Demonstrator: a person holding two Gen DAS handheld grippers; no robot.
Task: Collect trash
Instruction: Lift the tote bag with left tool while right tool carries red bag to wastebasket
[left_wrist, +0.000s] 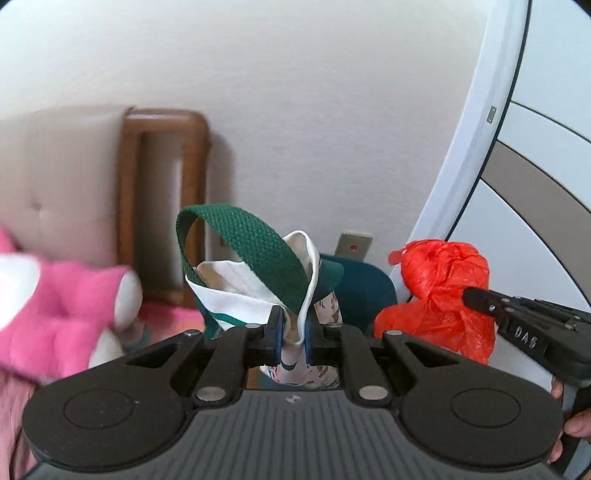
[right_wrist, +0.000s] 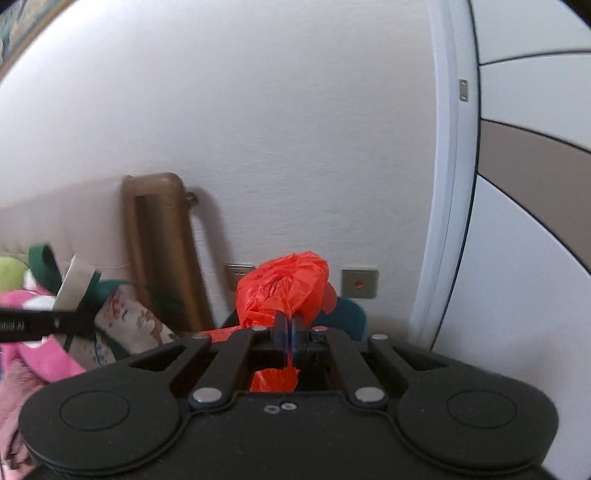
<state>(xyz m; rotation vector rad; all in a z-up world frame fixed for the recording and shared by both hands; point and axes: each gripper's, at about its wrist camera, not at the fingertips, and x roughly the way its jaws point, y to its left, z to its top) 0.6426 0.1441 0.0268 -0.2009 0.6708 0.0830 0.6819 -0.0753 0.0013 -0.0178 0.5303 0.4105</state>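
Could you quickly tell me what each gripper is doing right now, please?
Left gripper: shut on the tote bag rim.
Right gripper: shut on the red plastic bag.

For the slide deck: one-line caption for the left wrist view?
Left gripper shut on tote bag rim; right gripper holds red plastic bag alongside.

Open air above; wooden bed frame (left_wrist: 162, 199) and wardrobe door (left_wrist: 535, 184) flank sideways.
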